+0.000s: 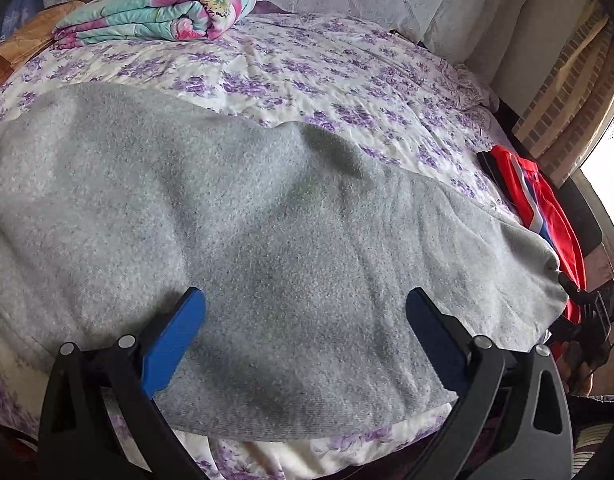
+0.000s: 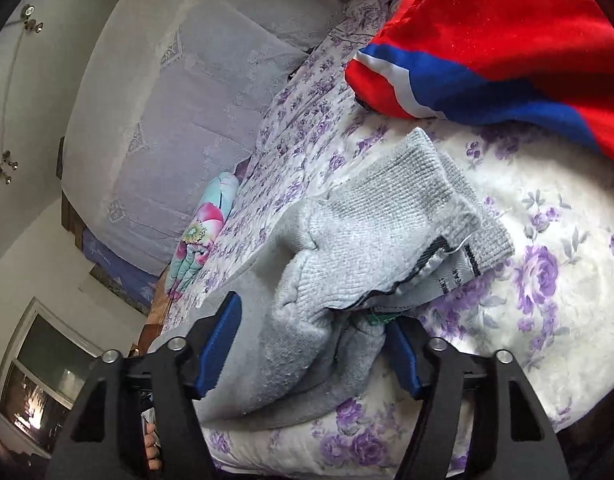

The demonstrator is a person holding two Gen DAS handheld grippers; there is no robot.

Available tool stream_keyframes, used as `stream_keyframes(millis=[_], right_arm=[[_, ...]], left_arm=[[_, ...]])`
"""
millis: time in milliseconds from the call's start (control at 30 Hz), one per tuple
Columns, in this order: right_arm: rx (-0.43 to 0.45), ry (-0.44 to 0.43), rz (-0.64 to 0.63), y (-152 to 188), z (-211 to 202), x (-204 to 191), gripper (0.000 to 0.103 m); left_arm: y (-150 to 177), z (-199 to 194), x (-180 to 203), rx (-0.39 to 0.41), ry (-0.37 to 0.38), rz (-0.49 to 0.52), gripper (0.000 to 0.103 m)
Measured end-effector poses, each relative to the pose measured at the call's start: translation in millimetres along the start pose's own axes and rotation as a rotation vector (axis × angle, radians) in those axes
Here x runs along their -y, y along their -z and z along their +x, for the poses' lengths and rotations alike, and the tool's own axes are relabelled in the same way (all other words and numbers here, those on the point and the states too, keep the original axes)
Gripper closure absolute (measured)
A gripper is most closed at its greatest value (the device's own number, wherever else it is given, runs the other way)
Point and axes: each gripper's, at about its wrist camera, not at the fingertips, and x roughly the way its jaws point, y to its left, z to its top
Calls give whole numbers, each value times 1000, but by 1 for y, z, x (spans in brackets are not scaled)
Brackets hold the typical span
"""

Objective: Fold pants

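Grey fleece pants (image 1: 267, 240) lie spread across the flowered bedsheet (image 1: 307, 80), one end reaching toward a red garment (image 1: 547, 208) at the bed's edge. In the left wrist view the left tongs (image 1: 307, 336) stand wide above the flat middle of the cloth, holding nothing. In the right wrist view the right tongs (image 2: 313, 344) sit half open around the bunched end of the pants (image 2: 347, 280), where the ribbed cuffs (image 2: 407, 208) and a label show; the far pad seems to touch the cloth, the near one stands just beside it, so no firm grip is visible.

The step in hand looks like taking hold of this end to carry it over. To do it well, the right tongs should close on both layers together, behind the ribbing and not on a loose corner. The left tongs would best pin or pinch the opposite edge, so the fold stays straight and the fleece does not drag the sheet or reach the red garment.
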Motion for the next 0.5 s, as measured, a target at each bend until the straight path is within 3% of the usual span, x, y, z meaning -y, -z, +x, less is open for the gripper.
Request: stream_keyframes(millis=[67, 167, 267, 333, 433, 467, 500], right_arm=[[-9, 0, -11, -4, 4, -2, 77], [37, 65, -204, -8, -4, -50, 79], [51, 181, -604, 1, 4, -145, 79], [10, 222, -829, 16, 27, -201, 79], [-115, 226, -1087, 58, 82, -255, 68], [-164, 225, -1146, 76, 103, -262, 61], [-237, 219, -1197, 94, 126, -265, 44]], left_arm=[[-1, 1, 0, -4, 2, 1, 5], [-2, -4, -3, -4, 13, -10, 5], [-3, -16, -9, 23, 11, -41, 5], [-3, -28, -15, 50, 24, -75, 5], [1, -48, -22, 109, 11, -111, 5], [2, -54, -25, 123, 2, -120, 5], [5, -59, -29, 131, -5, -130, 5]])
